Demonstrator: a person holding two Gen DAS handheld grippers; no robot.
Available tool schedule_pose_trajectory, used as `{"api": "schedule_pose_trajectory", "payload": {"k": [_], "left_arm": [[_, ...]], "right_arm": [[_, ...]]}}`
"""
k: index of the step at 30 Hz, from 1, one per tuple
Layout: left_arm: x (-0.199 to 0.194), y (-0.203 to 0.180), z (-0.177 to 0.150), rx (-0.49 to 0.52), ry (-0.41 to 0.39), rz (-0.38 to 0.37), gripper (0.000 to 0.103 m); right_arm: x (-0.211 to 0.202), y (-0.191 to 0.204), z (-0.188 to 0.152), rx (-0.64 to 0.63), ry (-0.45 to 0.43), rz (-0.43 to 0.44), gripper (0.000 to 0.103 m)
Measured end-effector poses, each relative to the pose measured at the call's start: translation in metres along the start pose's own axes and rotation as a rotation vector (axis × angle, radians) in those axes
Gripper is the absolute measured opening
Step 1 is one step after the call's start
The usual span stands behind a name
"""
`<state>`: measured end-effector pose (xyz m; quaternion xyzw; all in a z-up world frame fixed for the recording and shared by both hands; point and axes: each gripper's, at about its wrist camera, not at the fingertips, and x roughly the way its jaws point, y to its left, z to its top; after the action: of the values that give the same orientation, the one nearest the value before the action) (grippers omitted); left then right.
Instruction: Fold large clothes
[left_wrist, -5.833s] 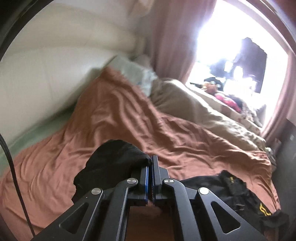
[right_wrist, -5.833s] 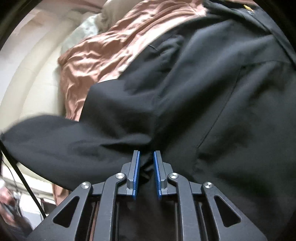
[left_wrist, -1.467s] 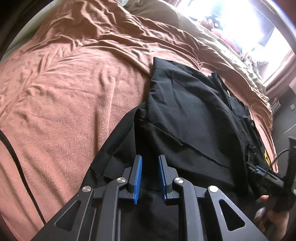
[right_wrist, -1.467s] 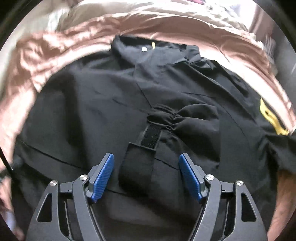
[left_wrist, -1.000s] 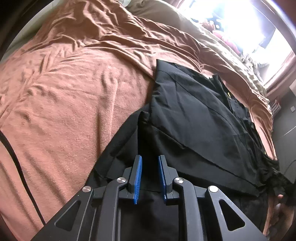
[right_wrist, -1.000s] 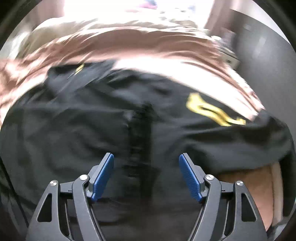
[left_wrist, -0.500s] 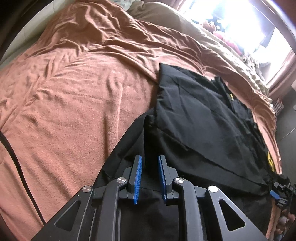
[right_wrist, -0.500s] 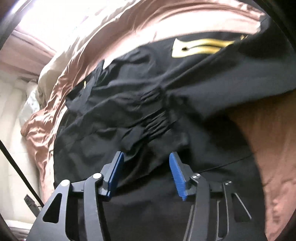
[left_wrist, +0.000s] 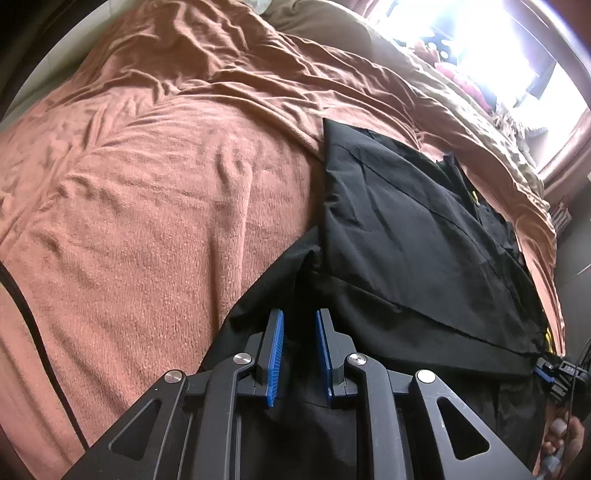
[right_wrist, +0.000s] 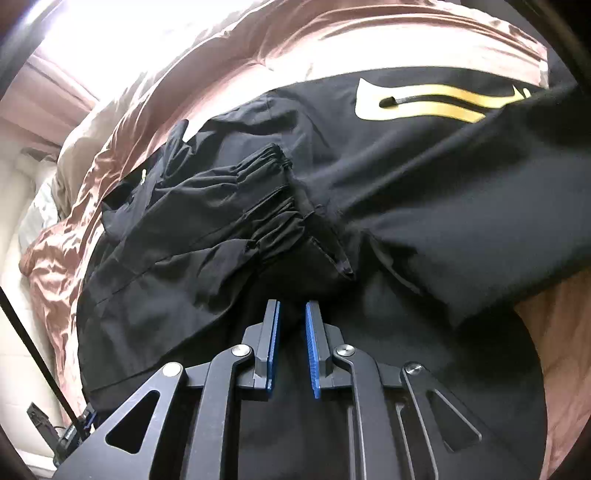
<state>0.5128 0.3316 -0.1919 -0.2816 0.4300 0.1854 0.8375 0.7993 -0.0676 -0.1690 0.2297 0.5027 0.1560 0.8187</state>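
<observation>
Right tool (right_wrist: 291, 306) lowered onto jacket (right_wrist: 406, 206).

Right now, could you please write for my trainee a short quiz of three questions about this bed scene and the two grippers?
1. True or false: the black jacket lies on a brown blanket.
2. What colour is the logo on the jacket? A) white B) yellow C) red
3. Fill in: the right gripper is closing on black ____.

Key: 1 true. 2 B. 3 fabric; the jacket's cloth sits between its blue pads. The left gripper also stands narrow with jacket cloth between its pads.
</observation>
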Motion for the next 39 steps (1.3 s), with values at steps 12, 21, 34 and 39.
{"api": "schedule_pose_trajectory", "payload": {"k": [12,21,34,39], "left_arm": [[-0.054,-0.035,-0.016,0.004,-0.068,-0.075,0.060],[-0.077,-0.081,-0.035,0.095,-0.066,-0.158,0.061],[-0.070,-0.101,-0.057,0.165,-0.024,-0.164,0.061],[-0.066,-0.101,-0.057,0.178,-0.016,-0.161,0.061]], "right_arm": [[-0.117,-0.047,-0.022,0.098,-0.189,0.051,0.068],[-0.192,-0.134,-0.032,0.268,-0.321,-0.019,0.068],[-0.204,-0.202,-0.042,0.392,-0.448,-0.030,0.068],[-0.190,-0.195,-0.033,0.297,-0.503,-0.031,0.022]]}}
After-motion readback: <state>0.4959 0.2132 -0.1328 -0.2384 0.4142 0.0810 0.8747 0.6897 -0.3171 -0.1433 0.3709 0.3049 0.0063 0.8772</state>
